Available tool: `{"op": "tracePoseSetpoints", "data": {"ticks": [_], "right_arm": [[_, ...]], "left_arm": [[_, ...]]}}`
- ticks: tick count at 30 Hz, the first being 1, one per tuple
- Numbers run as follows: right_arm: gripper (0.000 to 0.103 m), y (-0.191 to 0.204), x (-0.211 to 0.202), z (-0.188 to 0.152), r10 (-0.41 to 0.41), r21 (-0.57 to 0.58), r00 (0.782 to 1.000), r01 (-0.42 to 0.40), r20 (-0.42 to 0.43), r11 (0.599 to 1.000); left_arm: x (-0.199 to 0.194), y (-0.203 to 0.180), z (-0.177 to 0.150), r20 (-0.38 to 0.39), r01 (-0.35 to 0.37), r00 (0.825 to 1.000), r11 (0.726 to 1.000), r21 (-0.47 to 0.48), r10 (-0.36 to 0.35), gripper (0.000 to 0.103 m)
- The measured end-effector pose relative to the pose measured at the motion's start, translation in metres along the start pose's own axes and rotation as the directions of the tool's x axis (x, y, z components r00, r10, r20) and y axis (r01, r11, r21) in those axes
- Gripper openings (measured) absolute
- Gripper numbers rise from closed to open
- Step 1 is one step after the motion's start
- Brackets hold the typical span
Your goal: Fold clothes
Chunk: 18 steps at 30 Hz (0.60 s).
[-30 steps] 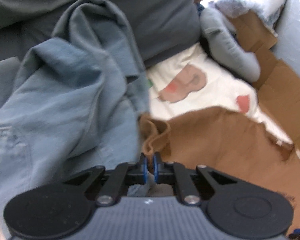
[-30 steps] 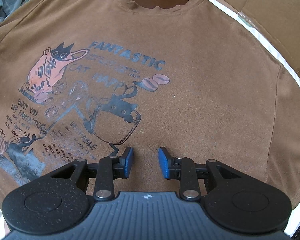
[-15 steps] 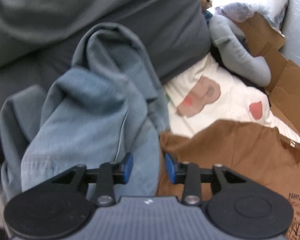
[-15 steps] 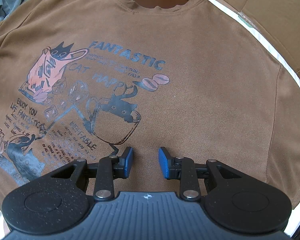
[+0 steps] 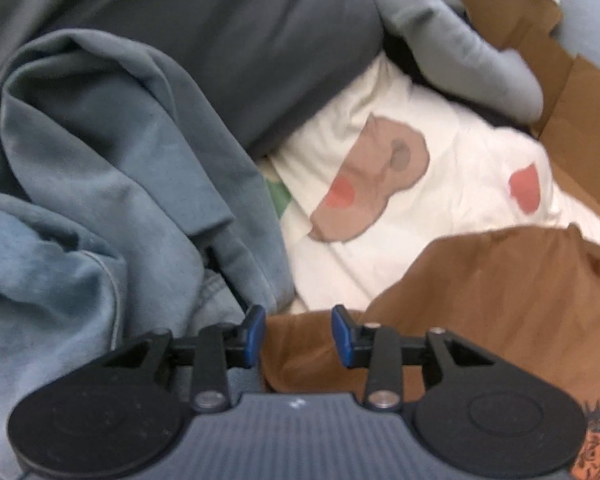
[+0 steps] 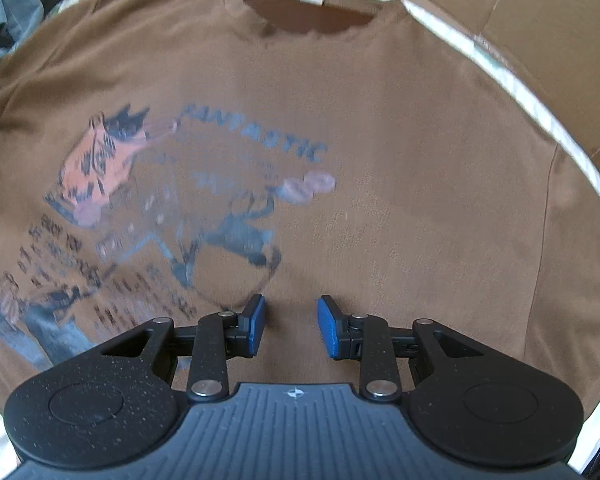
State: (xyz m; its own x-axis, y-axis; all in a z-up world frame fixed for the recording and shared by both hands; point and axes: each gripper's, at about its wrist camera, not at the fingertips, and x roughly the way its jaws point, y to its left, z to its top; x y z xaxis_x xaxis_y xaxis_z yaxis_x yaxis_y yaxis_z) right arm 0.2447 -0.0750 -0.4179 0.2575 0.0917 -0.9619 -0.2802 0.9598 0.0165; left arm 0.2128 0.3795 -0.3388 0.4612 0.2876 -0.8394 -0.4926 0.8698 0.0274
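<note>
A brown T-shirt (image 6: 400, 184) with a cat print and the word FANTASTIC lies spread flat, front up, collar at the far side. My right gripper (image 6: 291, 326) hovers open over its lower middle, nothing between the blue pads. In the left wrist view the shirt's left sleeve and shoulder (image 5: 480, 292) lie on a white sheet. My left gripper (image 5: 299, 334) stands open just above the sleeve's edge, empty.
A heap of blue-grey garments (image 5: 100, 184) lies left of the shirt. Behind it sits a dark grey cushion (image 5: 220, 40) and a light grey bolster (image 5: 460, 52). White patterned bedding (image 5: 452, 184) lies under the shirt. Cardboard (image 6: 540, 32) borders the right side.
The left gripper, shut on the brown sleeve a second ago, has opened and let it go, then shifted right. The right gripper has drawn back slightly, staying open.
</note>
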Motion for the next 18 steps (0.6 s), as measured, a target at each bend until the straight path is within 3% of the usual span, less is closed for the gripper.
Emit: {"op": "tracePoseSetpoints", "data": {"ticks": [8, 10, 11, 13, 18], "right_arm": [[0.036, -0.003, 0.001, 0.028, 0.011, -0.003, 0.998, -0.011, 0.066, 1.000], [0.036, -0.001, 0.001, 0.031, 0.015, -0.006, 0.997, -0.014, 0.075, 1.000], [0.036, 0.000, 0.002, 0.033, 0.017, -0.007, 0.997, -0.016, 0.079, 1.000], [0.036, 0.003, 0.003, 0.034, 0.021, -0.008, 0.996, -0.020, 0.083, 1.000], [0.036, 0.008, 0.005, 0.031, 0.028, -0.006, 0.996, -0.028, 0.081, 1.000]], "left_arm": [[0.028, -0.004, -0.012, -0.085, -0.004, 0.996, 0.999, 0.041, 0.007, 0.038], [0.027, -0.003, -0.014, -0.086, 0.003, 0.996, 0.999, 0.039, 0.001, 0.028], [0.026, -0.003, -0.015, -0.084, 0.005, 0.996, 0.999, 0.038, -0.002, 0.017], [0.025, -0.002, -0.016, -0.080, 0.009, 0.997, 0.999, 0.034, -0.006, 0.011], [-0.006, -0.002, -0.008, 0.074, -0.014, 0.997, 0.998, 0.053, 0.010, 0.007]]}}
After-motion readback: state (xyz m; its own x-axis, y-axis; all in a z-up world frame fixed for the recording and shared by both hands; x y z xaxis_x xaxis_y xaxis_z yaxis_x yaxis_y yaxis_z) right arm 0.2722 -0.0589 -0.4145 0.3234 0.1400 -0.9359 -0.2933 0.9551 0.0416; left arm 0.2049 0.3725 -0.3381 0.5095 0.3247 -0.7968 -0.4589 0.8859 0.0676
